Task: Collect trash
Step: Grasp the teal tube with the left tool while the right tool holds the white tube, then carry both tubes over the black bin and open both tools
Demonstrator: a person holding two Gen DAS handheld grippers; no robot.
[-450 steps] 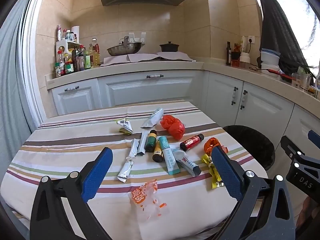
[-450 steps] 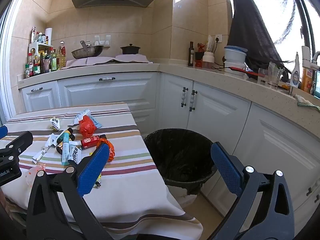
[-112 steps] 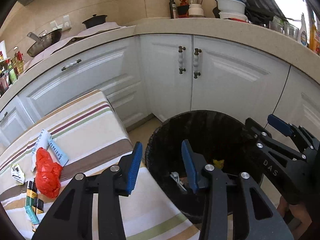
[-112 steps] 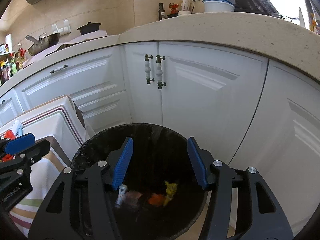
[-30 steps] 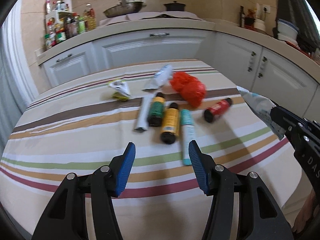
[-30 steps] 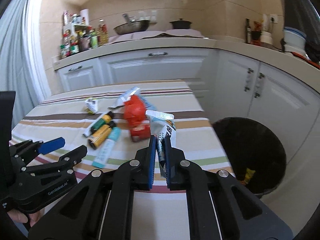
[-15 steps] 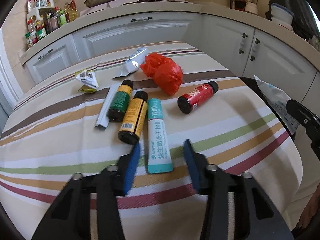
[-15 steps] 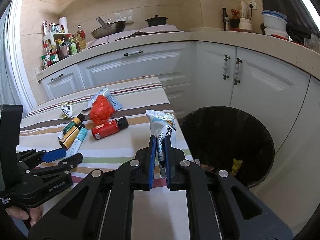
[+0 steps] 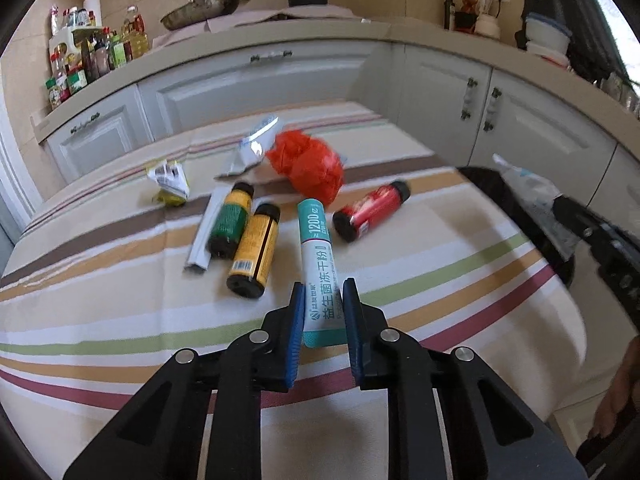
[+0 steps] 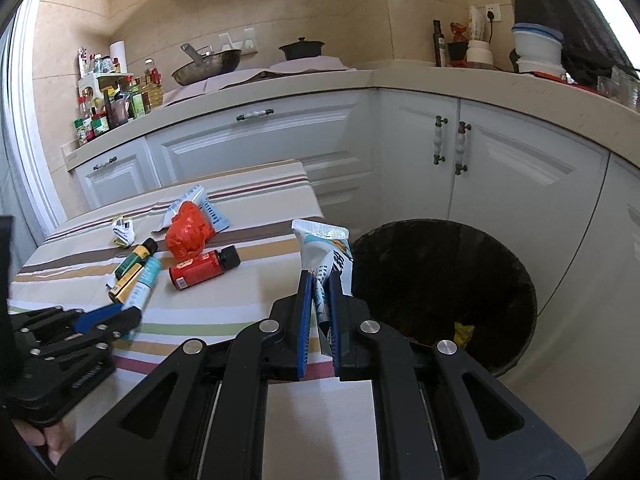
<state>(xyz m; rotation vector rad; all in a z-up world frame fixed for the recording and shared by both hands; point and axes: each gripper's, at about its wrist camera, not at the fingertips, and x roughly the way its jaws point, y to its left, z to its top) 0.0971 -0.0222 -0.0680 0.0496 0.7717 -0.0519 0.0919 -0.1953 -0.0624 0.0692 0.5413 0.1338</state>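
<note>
**Left jaws closing on the tube**

On the table (image 9: 120, 292) beside the bin (image 10: 500, 264), the left gripper (image 9: 323, 312), wide open a second ago, is closing around the teal tube (image 9: 318, 256) (pads about touching). The right gripper (image 10: 320, 304) stays clamped on a pouch (image 10: 320, 244), ready for dropping.

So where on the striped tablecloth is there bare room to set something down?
Free: the near strip of the tablecloth left of the teal tube, and the right edge beyond the red bottle. Crowded: the middle, around the yellow bottle, green bottle and red bag.
</note>
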